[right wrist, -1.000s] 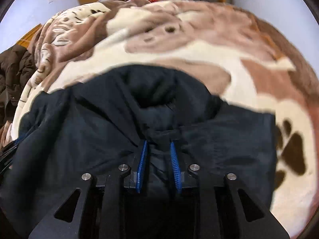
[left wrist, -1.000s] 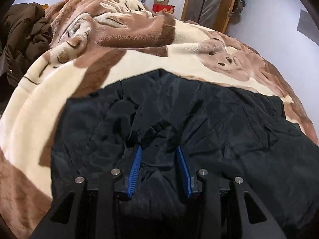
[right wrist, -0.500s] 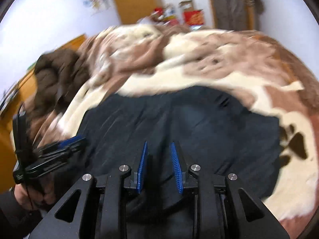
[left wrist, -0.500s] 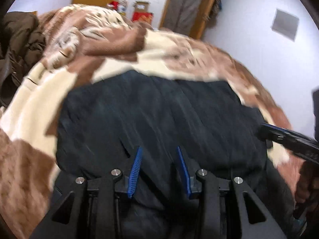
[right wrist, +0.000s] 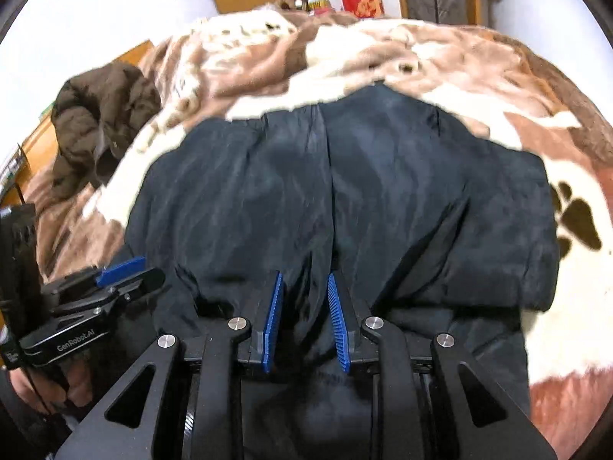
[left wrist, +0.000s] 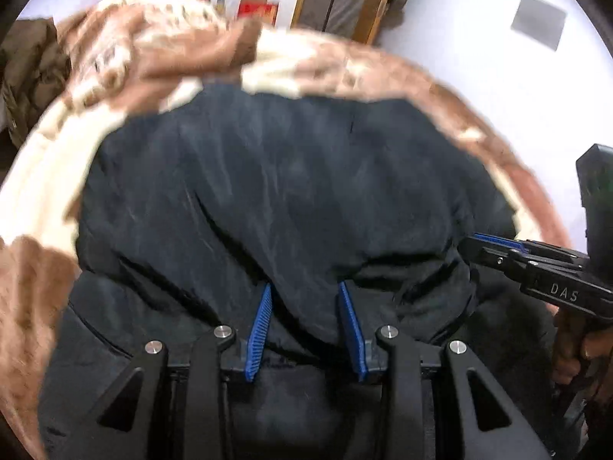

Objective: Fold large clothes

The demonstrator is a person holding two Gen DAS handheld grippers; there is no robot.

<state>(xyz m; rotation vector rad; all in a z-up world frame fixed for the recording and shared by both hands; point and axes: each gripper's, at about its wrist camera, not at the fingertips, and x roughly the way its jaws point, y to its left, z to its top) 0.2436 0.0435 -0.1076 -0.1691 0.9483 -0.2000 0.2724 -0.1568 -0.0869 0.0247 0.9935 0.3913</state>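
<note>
Black jacket [right wrist: 345,191] now lies spread wide across the bed's blanket [right wrist: 440,61], where a second ago it was bunched and lifted near the cameras. Both grippers have drawn back toward its near hem: the left gripper [left wrist: 304,329] and right gripper [right wrist: 304,322] each pinch a ridge of black cloth. Flattening looks done, so the first fold can likely start. A brown coat [right wrist: 99,122] sits apart at the bed's left.
</note>
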